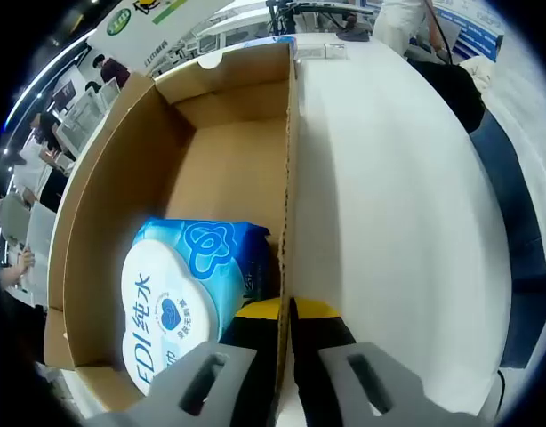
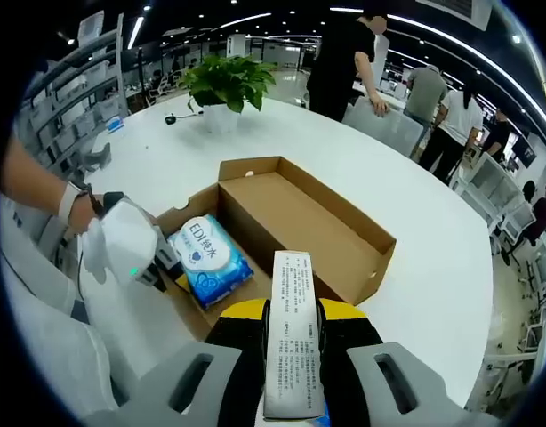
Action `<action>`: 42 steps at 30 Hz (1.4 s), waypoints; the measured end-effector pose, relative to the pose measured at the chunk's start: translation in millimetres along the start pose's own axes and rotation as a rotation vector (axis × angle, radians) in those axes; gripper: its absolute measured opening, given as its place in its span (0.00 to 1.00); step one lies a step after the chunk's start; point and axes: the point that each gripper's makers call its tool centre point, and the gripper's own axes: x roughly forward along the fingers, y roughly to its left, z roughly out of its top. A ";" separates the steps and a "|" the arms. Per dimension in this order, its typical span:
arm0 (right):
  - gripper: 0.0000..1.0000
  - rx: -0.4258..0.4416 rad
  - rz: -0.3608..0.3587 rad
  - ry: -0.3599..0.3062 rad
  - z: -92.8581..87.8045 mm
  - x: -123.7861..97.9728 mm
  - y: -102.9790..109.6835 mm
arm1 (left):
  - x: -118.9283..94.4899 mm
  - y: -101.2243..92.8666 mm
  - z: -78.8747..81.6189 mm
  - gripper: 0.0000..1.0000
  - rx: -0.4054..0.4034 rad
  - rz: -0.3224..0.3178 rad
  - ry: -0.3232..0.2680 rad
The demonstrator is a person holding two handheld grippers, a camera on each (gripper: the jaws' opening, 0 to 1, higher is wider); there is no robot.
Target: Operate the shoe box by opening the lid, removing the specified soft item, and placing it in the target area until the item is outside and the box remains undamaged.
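- Shoe box (image 2: 300, 222): brown cardboard, open, standing on a white table (image 2: 415, 294). I take it as my landmark. In the left gripper view I look down into its interior (image 1: 220, 169), bare cardboard past the near end.
- Tissue pack (image 2: 209, 258): 1 soft blue-and-white pack with a printed heart, lying inside the box at the end nearest the left gripper. In the left gripper view it (image 1: 180, 298) sits against the box's side wall.
- Left gripper (image 1: 286, 374): my jaws straddle the box's side wall (image 1: 289, 178), 1 inside by the tissue pack, 1 outside over the table, pinching that wall's edge. In the right gripper view it (image 2: 157, 258) shows at the box's left end, in a person's hand (image 2: 73, 209).
- Right gripper (image 2: 293, 391): my jaws are pressed against a long white flap bearing a printed label (image 2: 293, 338), which rises between them at the box's near side.
- Potted plant (image 2: 224, 84): green leaves, on the table well beyond the box.
- People (image 2: 344, 58): several standing beyond the table's far edge, past the box.
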 end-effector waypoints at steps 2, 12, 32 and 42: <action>0.19 0.002 -0.012 -0.008 0.0 -4.5 -4.0 | 0.0 0.2 0.0 0.02 -0.002 -0.001 0.000; 0.19 0.052 -0.080 -0.029 -17.5 -29.6 -32.4 | 1.3 0.6 -0.6 0.02 -0.004 -0.001 0.002; 0.19 0.151 -0.184 -0.079 -51.0 -68.3 -84.2 | 1.6 -2.6 -1.3 0.02 -0.019 -0.014 0.009; 0.19 0.216 -0.231 -0.089 -81.0 -85.3 -120.8 | 1.2 -1.0 -0.1 0.02 -0.034 -0.013 0.015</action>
